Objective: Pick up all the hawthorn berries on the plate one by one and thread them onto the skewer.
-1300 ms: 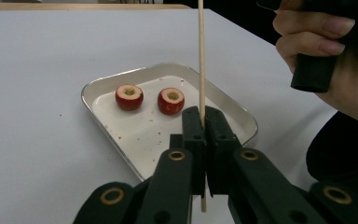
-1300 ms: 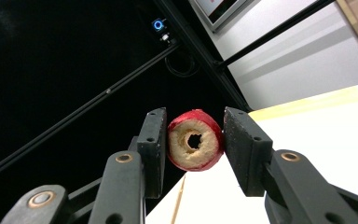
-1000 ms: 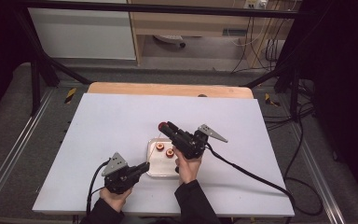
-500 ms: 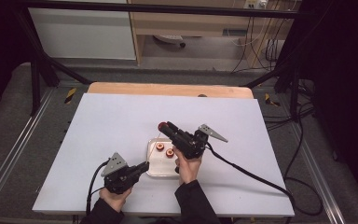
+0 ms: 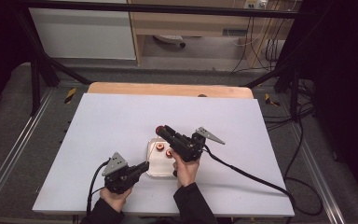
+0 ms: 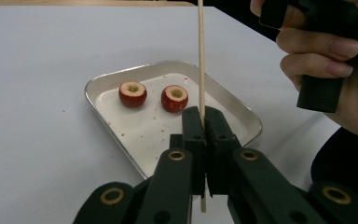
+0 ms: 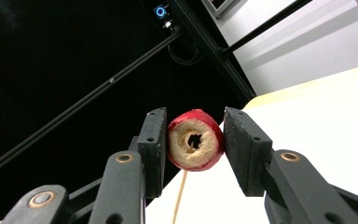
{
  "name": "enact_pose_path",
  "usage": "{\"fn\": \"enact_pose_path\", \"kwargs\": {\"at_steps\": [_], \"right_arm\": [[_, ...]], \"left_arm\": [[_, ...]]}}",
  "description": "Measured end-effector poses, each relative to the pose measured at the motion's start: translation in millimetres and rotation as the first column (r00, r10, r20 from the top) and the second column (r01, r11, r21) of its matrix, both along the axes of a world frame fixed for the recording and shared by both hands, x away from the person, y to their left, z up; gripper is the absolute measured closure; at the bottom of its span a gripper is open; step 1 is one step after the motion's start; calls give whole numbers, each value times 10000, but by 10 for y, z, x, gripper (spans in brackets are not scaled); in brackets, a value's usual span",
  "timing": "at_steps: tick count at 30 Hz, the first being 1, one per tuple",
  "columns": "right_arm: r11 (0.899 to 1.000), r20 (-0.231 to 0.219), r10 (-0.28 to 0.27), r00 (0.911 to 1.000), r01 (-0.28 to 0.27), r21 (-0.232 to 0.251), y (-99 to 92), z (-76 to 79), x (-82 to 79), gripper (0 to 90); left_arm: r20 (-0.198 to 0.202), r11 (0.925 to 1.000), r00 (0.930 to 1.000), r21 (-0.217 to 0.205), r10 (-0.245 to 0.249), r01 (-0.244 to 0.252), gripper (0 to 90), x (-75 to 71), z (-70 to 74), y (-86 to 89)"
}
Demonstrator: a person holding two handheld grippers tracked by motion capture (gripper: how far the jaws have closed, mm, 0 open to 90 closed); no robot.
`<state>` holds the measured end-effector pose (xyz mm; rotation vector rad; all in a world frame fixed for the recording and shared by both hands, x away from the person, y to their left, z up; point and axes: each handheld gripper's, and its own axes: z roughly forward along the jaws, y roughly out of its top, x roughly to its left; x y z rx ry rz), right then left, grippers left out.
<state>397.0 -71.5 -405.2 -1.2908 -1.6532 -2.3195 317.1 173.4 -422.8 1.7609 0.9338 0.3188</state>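
Observation:
My left gripper (image 6: pixel 204 116) is shut on a thin wooden skewer (image 6: pixel 200 56) that stands upright between its pads. It sits near the table's front, at the tray's front left corner (image 5: pixel 142 168). My right gripper (image 7: pixel 193 140) is shut on a cored red fruit (image 7: pixel 196 140) with its hole facing the camera. It is held above the tray's far edge (image 5: pixel 160 129). The skewer (image 7: pixel 181 196) shows just below that fruit; I cannot tell whether they touch. Two more cored red fruits (image 6: pixel 132 93) (image 6: pixel 174 98) lie in the metal tray (image 6: pixel 93 86).
The tray (image 5: pixel 150 163) rests on a white table sheet (image 5: pixel 98 130) with a wooden strip (image 5: pixel 168 88) along the far edge. The right gripper's cable (image 5: pixel 251 175) trails to the right across the table. A dark frame (image 5: pixel 42 70) surrounds the table.

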Motion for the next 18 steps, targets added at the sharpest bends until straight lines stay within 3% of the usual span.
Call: {"fn": "enact_pose_path", "kwargs": {"at_steps": [6, 12, 18], "right_arm": [[9999, 94, 10, 10000, -8, -170, 2, 0, -18, 613], [10000, -512, 33, 9987, -36, -47, 3, 10, -15, 614], [10000, -713, 85, 9974, -86, -19, 14, 0, -31, 615]], "left_arm": [[39, 10000, 10000, 68, 57, -57, 884, -8, 0, -6], [121, 9997, 9999, 208, 89, -91, 884, -21, -3, -19], [61, 9998, 9999, 149, 142, -143, 885, -22, -14, -28]]}}
